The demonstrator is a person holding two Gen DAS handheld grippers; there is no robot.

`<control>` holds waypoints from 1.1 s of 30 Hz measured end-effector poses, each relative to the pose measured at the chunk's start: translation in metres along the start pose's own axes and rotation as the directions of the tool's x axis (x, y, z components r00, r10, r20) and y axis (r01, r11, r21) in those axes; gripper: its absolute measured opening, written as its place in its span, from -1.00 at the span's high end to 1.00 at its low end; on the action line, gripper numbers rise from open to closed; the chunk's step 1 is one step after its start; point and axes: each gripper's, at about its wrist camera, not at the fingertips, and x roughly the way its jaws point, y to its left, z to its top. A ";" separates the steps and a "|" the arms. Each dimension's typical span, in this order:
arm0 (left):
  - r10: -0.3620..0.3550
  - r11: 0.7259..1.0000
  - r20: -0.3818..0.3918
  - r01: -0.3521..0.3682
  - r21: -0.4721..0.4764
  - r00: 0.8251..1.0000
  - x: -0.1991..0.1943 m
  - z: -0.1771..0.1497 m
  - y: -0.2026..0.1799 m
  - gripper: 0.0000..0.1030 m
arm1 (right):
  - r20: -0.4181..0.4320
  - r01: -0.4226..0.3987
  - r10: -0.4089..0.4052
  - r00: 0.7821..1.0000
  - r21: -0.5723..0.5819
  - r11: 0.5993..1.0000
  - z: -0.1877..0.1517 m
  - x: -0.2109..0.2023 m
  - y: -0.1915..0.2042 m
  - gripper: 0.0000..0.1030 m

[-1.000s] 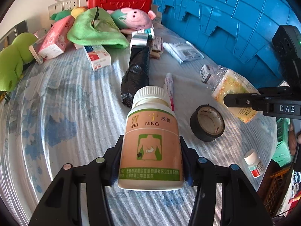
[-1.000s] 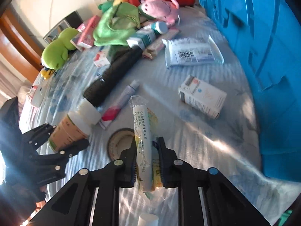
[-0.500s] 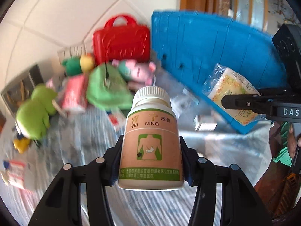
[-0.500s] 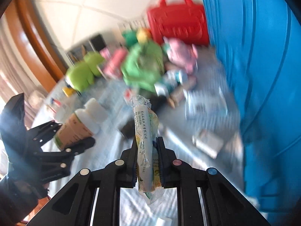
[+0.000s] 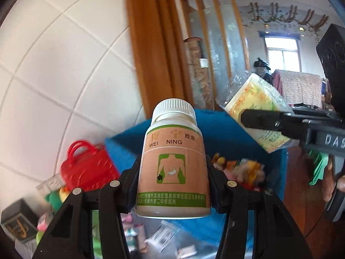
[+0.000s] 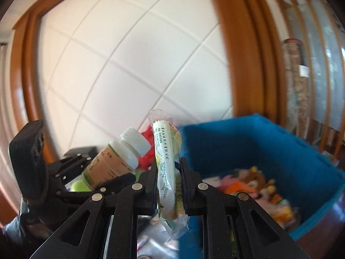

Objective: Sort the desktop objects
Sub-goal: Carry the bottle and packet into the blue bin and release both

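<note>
Fingers of the left gripper (image 5: 173,180) clamp a brown plastic pill bottle with a white cap (image 5: 173,164) upright, raised before the white tiled wall (image 5: 64,75). The right gripper (image 6: 168,183), nearly shut, pinches a clear-wrapped yellow-white packet (image 6: 167,170) edge-on. Only the left view shows the packet's broad face at 2 o'clock; the right view shows the blue felt bin (image 6: 269,146) holding blurred soft toys (image 6: 258,185) at 4 o'clock.

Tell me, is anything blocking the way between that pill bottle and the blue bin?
Nothing visible: the pill bottle is held in the air before the blue bin, whose open top shows only toys inside.
</note>
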 end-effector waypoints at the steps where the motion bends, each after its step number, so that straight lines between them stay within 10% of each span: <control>1: 0.000 1.000 0.001 0.000 0.007 1.000 0.011 0.012 -0.010 0.00 | 0.005 0.022 -0.022 1.000 0.007 1.000 0.005 -0.001 -0.012 0.67; 9: 0.125 0.991 -0.028 -0.124 0.045 0.992 0.079 0.072 -0.074 -0.25 | -0.022 0.200 -0.199 0.980 0.064 0.978 0.036 0.019 -0.116 0.46; 14: 0.275 0.961 0.008 -0.276 0.033 0.961 0.081 0.080 -0.090 -0.64 | 0.001 0.245 -0.246 0.969 0.090 0.965 0.042 0.016 -0.148 -0.55; 33: 0.461 0.887 -0.024 -0.461 0.001 0.887 0.074 0.068 -0.084 -0.71 | 0.006 0.116 -0.116 0.993 0.080 0.990 0.029 0.009 -0.147 -0.79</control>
